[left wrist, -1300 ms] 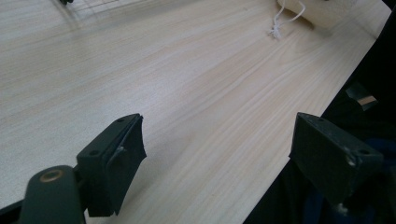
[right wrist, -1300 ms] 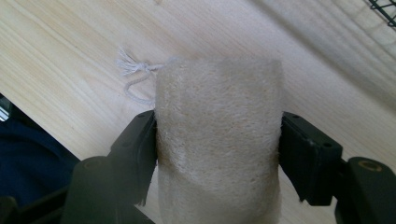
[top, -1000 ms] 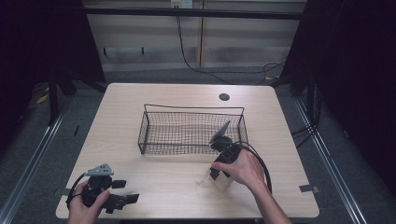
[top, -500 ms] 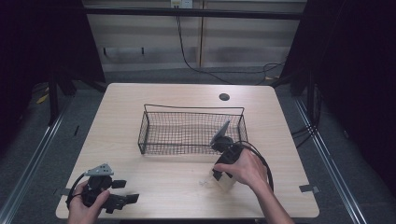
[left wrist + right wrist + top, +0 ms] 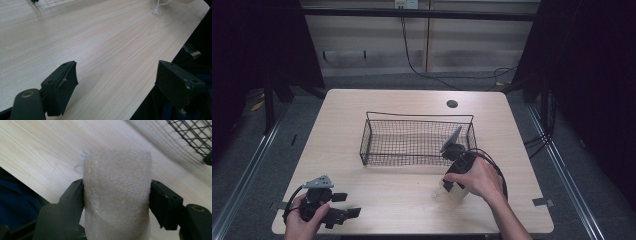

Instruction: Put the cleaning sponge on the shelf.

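Right tool (image 5: 116, 195): jaws closed on a pale, fibrous loofah-like pad (image 5: 117, 192), one jaw pressed to each flat side; in the right gripper view the pad stands up between the jaws with its long axis running away from the camera.
Pad location: lower right of centre in the high view (image 5: 455, 190), under the person's right hand (image 5: 474, 177), low over the table (image 5: 402, 197).
Wire basket (image 5: 417, 140): centre of the high view, looks empty.
Key relation: basket lies just above and left of the held pad in the high view; its near wall is between them; judged, a lift over that wall comes next.
Left tool (image 5: 117, 85): jaws wide apart, nothing between them; lower left of the high view (image 5: 343, 212), well apart from the basket.
Nearer hand: right.
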`<state>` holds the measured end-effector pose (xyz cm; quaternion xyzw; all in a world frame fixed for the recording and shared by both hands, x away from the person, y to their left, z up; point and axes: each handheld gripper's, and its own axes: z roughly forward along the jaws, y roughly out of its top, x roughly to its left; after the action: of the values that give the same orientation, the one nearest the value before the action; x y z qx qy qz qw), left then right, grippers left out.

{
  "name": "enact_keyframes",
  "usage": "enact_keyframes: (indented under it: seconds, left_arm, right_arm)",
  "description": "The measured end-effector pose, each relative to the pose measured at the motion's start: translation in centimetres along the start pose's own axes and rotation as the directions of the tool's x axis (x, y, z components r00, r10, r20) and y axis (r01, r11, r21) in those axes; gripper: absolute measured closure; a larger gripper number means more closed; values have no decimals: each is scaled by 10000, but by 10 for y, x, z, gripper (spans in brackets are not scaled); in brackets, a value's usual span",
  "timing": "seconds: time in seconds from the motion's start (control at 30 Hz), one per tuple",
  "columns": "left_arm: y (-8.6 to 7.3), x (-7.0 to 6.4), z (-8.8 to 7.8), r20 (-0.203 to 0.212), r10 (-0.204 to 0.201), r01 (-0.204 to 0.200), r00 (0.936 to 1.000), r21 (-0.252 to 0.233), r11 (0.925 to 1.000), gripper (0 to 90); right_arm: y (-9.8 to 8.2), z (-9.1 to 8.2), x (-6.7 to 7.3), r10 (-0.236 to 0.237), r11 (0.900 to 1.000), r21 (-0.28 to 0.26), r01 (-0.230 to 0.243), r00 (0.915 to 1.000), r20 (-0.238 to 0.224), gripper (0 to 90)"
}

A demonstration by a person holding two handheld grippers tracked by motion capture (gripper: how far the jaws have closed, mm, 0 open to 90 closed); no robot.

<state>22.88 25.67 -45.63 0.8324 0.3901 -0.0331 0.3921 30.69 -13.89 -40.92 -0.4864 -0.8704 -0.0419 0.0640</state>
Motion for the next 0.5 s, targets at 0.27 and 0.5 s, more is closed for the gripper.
enact_keyframes:
  seconds: [0.27, 0.5]
  left_arm:
    - [0, 0, 0, 35, -67, 67, 10000, -24, 10000, 173]
    - [0, 0, 0, 14, -9, 9, 10000, -2, 10000, 173]
  right_arm:
    - [0, -14, 0, 249, 9995, -190, -249, 9997, 18, 339]
    - [0, -21, 0, 213, 9995, -214, -213, 9998, 29, 339]
